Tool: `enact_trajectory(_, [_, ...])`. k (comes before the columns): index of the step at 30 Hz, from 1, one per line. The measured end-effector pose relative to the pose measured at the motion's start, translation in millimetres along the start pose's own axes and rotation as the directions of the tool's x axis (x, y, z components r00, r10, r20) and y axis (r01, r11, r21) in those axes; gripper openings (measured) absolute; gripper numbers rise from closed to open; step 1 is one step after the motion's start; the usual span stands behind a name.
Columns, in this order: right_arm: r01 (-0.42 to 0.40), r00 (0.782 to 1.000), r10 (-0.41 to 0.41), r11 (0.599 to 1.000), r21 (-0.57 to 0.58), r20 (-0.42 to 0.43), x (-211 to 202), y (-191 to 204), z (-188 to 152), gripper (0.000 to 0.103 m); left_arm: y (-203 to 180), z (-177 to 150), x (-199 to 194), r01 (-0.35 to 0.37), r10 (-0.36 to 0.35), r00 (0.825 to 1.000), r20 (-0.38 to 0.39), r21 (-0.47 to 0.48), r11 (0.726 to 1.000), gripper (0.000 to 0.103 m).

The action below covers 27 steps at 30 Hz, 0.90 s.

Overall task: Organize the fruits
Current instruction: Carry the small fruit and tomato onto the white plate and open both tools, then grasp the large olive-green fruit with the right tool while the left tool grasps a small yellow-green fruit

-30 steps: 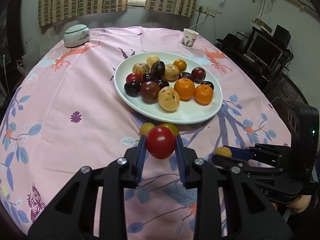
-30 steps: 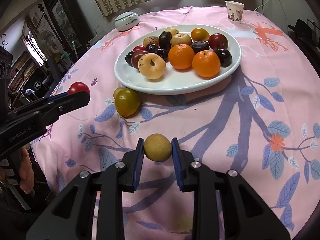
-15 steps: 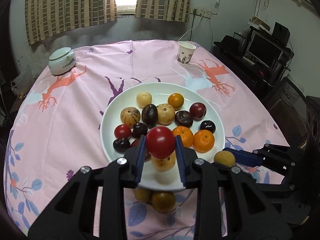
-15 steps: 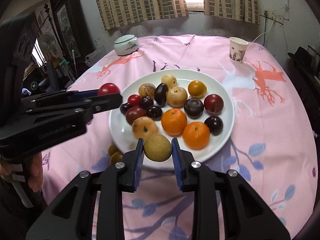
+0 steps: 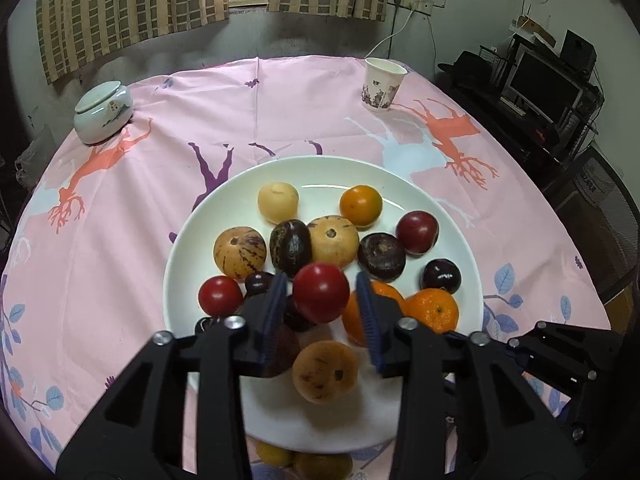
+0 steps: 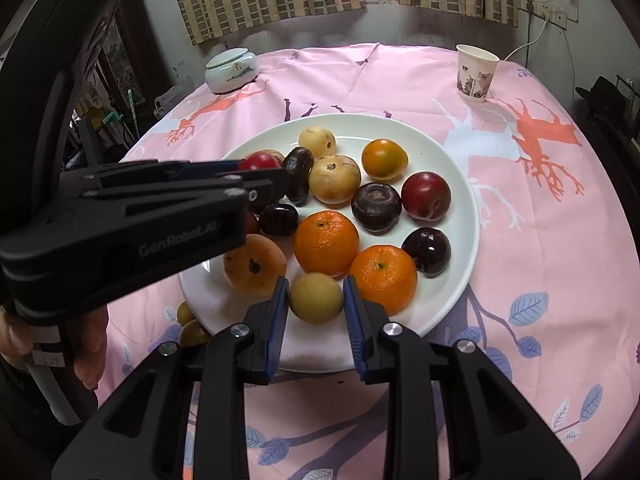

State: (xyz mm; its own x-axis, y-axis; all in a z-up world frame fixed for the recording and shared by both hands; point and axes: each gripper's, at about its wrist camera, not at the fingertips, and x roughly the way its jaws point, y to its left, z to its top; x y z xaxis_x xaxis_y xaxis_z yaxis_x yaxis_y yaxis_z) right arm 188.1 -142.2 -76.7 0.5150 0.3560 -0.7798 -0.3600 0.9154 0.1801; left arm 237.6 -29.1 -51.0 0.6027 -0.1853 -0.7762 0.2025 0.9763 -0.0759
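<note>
Fruits are mostly gathered on one round white plate [image 5: 181, 264] in the middle of a round table under a pink tablecloth [image 5: 280, 112] printed with deer and leaves.

Two black grippers with blue pads reach over the plate's near side. The left gripper [image 5: 321, 280] has just been opening. One round glossy red fruit [image 5: 321, 298] sits between its pads with a gap on each side, above the piled fruit. A hand [image 6: 92, 344] holds its handle. The right gripper [image 6: 315, 284] is closed narrowly on one small yellow-brown round fruit [image 6: 316, 298], held over the plate's near rim.

One pale green lidded ceramic jar [image 5: 103, 111] stands at the far left of the cloth. One printed paper cup [image 5: 382, 84] stands at the far right.

On the plate lie two orange mandarins [image 6: 326, 242], four tan or pale yellow round fruits [image 5: 278, 202], one orange-yellow fruit [image 5: 360, 205], one red plum [image 5: 417, 232], one smaller red fruit [image 5: 220, 295] and several dark purple ones [image 5: 381, 257]. Some of those are half hidden under the left gripper, so their number is unclear.

Two small yellowish fruits [image 6: 194, 334] lie on the cloth just beside the plate's near edge.
</note>
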Motion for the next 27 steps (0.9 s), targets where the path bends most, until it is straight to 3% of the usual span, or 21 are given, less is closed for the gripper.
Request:
enact_trajectory(1, [0.007, 1.0, -0.007, 1.0, 0.0, 0.001, 1, 0, 1, 0.041, 0, 2, -2, -0.011, 0.011, 1.0, 0.016, -0.003, 1.0, 0.065])
enact_trajectory(3, [0.042, 0.999, -0.042, 0.999, 0.008, 0.011, -2, -1, 1, 0.069, 2, 4, -13, -0.005, 0.005, 0.999, 0.047, -0.009, 1.0, 0.067])
enact_trajectory(9, [0.055, 0.997, -0.056, 0.998, 0.021, 0.061, -22, -3, -4, 0.07, 16, -7, -60, 0.015, -0.009, 0.992, 0.127, -0.044, 0.999, 0.077])
enact_trajectory(10, [0.052, 0.997, -0.053, 0.998, 0.028, 0.059, -26, -3, -7, 0.07, 20, -13, -68, 0.02, -0.012, 0.99, 0.137, -0.055, 0.998, 0.084])
enact_trajectory(12, [0.048, 0.997, -0.05, 0.998, 0.034, 0.057, -31, -4, -13, 0.07, 27, -30, -83, 0.009, 0.002, 0.989, 0.15, -0.071, 0.997, 0.085])
enact_trajectory(17, [0.037, 0.998, -0.039, 0.998, 0.054, 0.039, -43, 2, -38, 0.071, 44, -80, -100, -0.01, 0.026, 0.99, 0.139, -0.121, 0.993, 0.085])
enact_trajectory(27, [-0.103, 0.992, 0.105, 0.994, 0.037, -0.068, -26, 45, -78, 0.071, 78, -161, -113, -0.03, 0.052, 0.995, 0.087, -0.235, 0.972, 0.085])
